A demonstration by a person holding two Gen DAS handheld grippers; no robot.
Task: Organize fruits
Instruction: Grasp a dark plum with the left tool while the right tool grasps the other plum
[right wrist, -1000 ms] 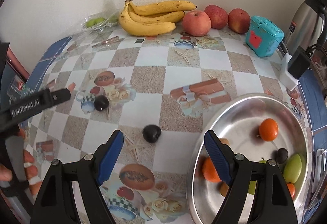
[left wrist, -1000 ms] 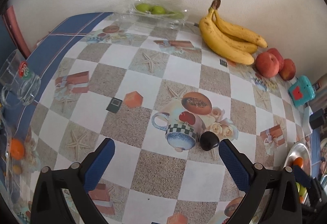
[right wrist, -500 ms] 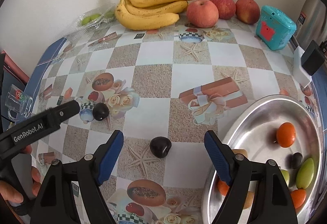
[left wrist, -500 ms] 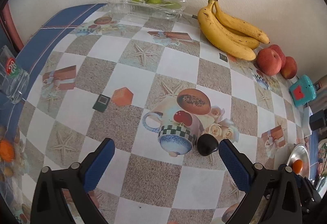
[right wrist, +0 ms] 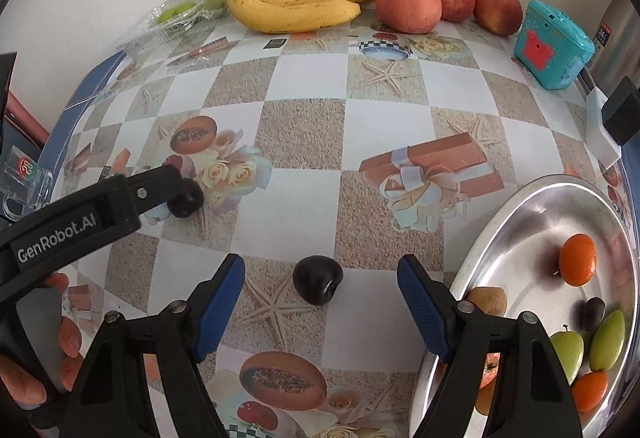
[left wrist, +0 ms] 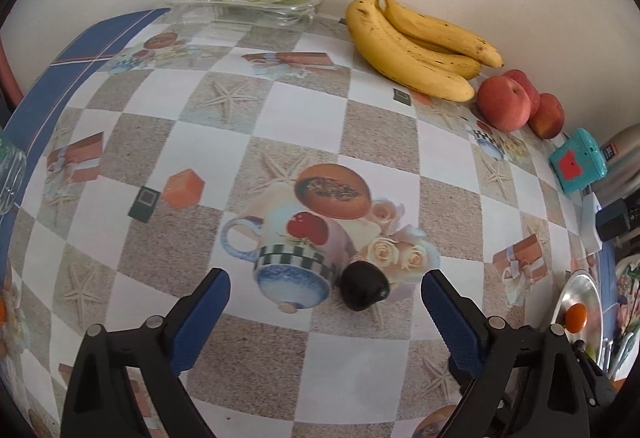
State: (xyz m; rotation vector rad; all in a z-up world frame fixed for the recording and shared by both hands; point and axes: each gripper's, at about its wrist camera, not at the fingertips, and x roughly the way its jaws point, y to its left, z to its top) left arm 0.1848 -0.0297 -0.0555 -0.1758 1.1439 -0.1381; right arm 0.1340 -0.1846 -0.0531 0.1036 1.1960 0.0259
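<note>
Each plum (left wrist: 364, 286) (right wrist: 317, 280) sits on the worktop (left wrist: 304, 118) between wide-open jaws, untouched; left gripper (left wrist: 326, 312) just narrowed slightly, right gripper (right wrist: 320, 300) too.

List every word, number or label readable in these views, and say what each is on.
"GenRobot.AI": white lettering on the black arm of the left gripper, seen from the right wrist.
"24": on the label of the steel kettle; the smaller print there is too small to read.
Red-and-green sticker on the clear glass mug: digits too blurred to read.
Red patch on the teal box: no text.
</note>
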